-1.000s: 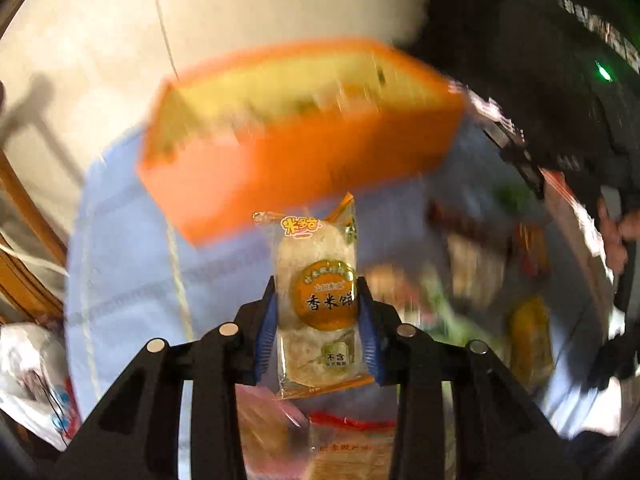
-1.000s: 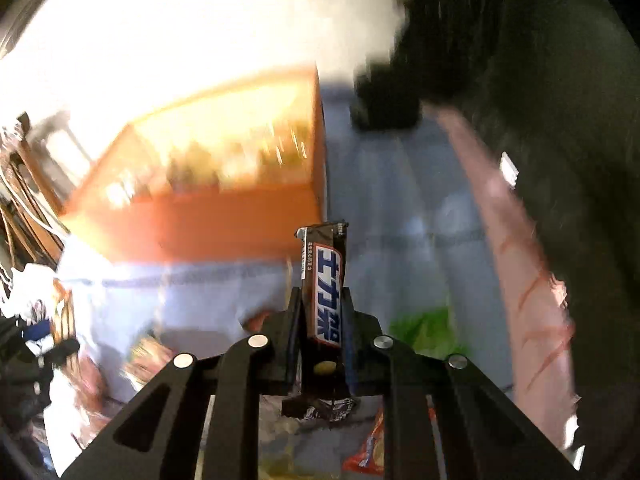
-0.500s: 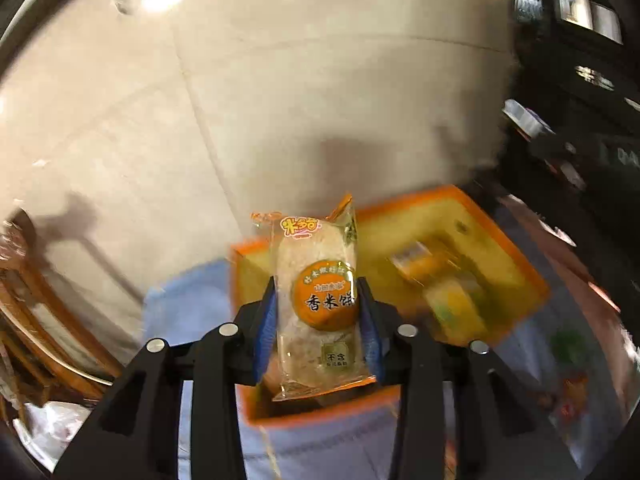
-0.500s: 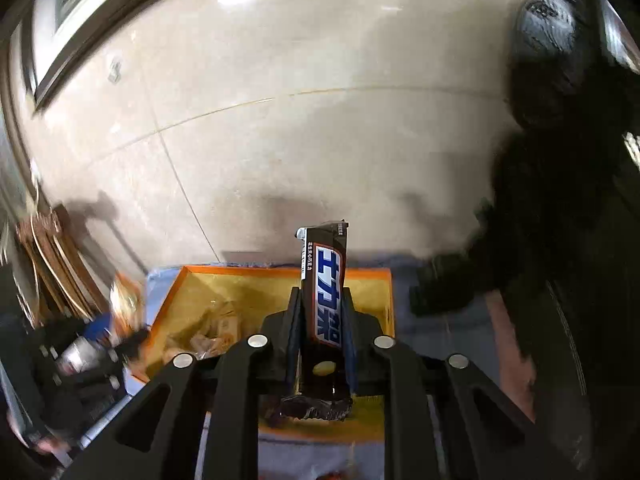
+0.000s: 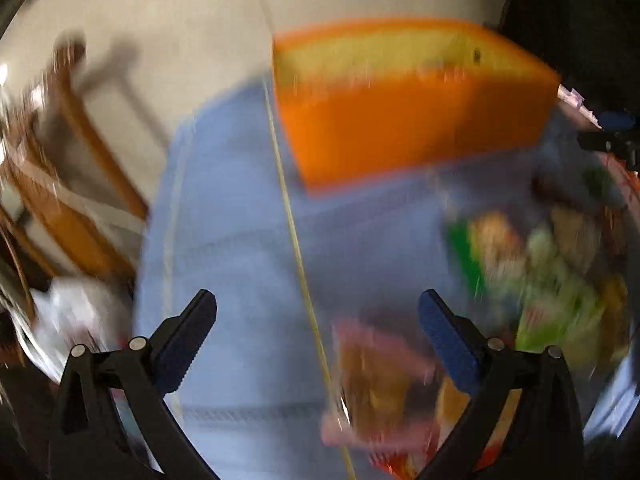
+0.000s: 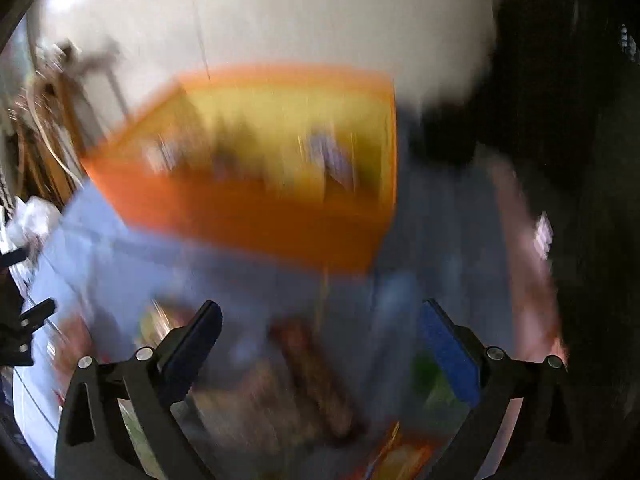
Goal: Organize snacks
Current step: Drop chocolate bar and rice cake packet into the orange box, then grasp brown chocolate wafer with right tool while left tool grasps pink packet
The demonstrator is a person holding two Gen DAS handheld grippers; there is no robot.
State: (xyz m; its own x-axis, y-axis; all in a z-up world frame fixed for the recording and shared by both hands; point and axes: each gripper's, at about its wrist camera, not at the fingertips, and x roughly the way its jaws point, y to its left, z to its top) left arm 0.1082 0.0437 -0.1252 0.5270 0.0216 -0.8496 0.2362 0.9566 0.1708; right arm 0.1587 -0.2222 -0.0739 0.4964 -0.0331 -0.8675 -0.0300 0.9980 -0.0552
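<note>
Now both tongs, left & right, gape empty; snacks gone.

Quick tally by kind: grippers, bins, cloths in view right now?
Grippers, both open and empty: 2, left gripper and right gripper
Orange bin: 1
Blue cloth: 1
Total: 4
Loose snack packets are too blurred to count.

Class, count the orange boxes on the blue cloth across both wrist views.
1. A single orange box stands at the far end of the blue cloth, seen from both wrists. Motion blur could hide others.
</note>
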